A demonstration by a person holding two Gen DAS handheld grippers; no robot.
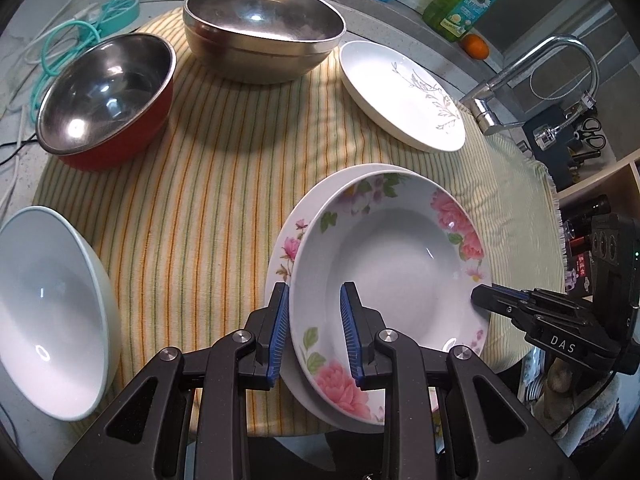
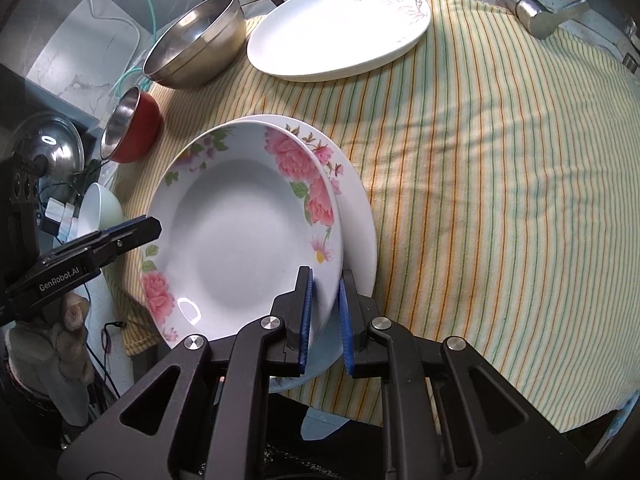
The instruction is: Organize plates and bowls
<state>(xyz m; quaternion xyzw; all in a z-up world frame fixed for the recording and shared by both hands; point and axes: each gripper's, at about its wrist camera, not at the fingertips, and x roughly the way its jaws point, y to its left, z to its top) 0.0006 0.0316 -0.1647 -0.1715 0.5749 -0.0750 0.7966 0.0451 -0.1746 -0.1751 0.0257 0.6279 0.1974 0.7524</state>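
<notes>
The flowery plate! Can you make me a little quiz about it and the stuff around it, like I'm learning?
1. True or false: both the left gripper and the right gripper are clamped on the rim of the top flowery plate.
2. What lies directly under that plate?
A. a steel bowl
B. another flowery plate
C. a sponge
3. What colour is the outside of the small steel-lined bowl?

Key:
1. True, on opposite edges.
2. B, the second flowery plate peeks out beneath.
3. Red.
</notes>
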